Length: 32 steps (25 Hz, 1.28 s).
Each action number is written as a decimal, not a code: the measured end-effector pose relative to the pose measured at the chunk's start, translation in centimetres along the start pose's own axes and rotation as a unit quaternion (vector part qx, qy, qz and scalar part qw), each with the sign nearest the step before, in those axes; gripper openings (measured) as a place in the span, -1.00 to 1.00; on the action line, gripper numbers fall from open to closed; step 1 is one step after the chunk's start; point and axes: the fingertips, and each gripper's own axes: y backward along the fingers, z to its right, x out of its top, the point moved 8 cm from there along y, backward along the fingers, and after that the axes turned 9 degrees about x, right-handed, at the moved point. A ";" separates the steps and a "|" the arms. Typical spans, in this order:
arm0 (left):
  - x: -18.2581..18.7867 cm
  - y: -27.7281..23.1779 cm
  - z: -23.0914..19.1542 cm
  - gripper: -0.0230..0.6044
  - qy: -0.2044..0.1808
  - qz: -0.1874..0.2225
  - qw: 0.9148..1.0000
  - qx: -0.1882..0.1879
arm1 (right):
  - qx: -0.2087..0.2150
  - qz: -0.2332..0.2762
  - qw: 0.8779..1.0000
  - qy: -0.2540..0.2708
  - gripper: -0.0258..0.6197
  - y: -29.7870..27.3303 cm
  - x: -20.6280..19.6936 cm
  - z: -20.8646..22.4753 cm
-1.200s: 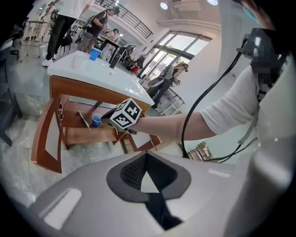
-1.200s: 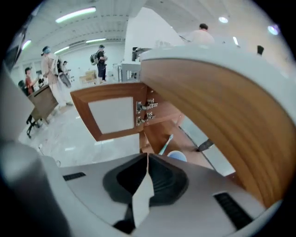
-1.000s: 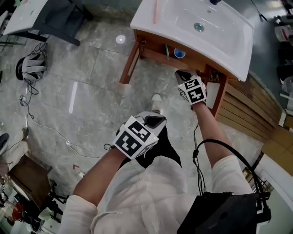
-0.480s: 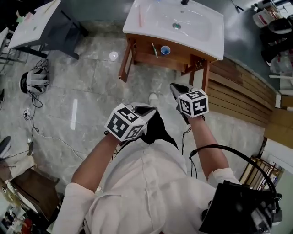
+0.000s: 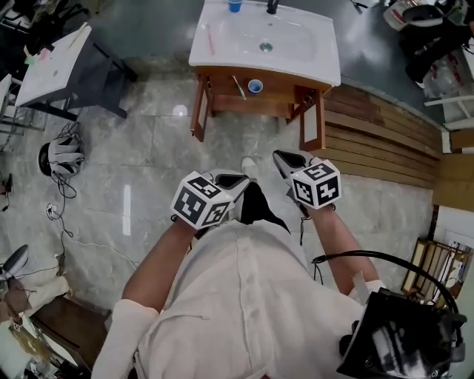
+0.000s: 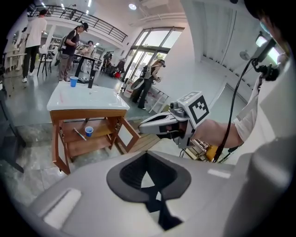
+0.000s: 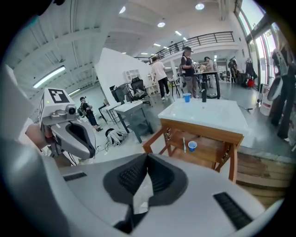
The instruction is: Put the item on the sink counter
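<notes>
Both grippers are out in front of the body, well apart from the vanity.
- Left gripper (image 5: 238, 179): fingers together, nothing between them.
- Right gripper (image 5: 284, 158): fingers likewise closed and empty.

Location: the likely item is on the lower wooden shelf (image 5: 278, 95) under the white sink surface (image 5: 311, 63). Two candidates lie there near each other, a small blue cup (image 5: 255, 86) and a thin pale stick (image 5: 238, 86), possibly a toothbrush. I cannot tell which one is meant. A second blue cup (image 5: 235, 6) and a pink stick (image 5: 210, 38) already lie on the surface above.

Handling (judgement):
- Cup: light, thin-walled and probably easy to squash. Pinch one wall at the rim, or span the body gently.
- Stick: light, stiff and smooth, and lying low on the shelf. Take it mid-shaft, across its length.

Orientation:
- Cup: stands upright with its mouth up, so its axis is vertical.
- Stick: lies flat, with its long axis running roughly front to back on the shelf, slightly slanted. It is too small to tell which end is the head.
</notes>
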 end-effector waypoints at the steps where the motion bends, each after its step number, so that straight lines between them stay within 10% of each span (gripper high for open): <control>1: 0.0 0.3 0.1 -0.91 -0.001 0.001 1.000 0.002 | 0.000 0.000 1.000 0.002 -0.90 0.4 -0.1 -0.3; 32: -2.6 1.9 2.2 -0.91 0.011 0.019 1.000 0.018 | 0.057 -0.010 0.998 0.032 -0.91 0.2 -1.3 -4.7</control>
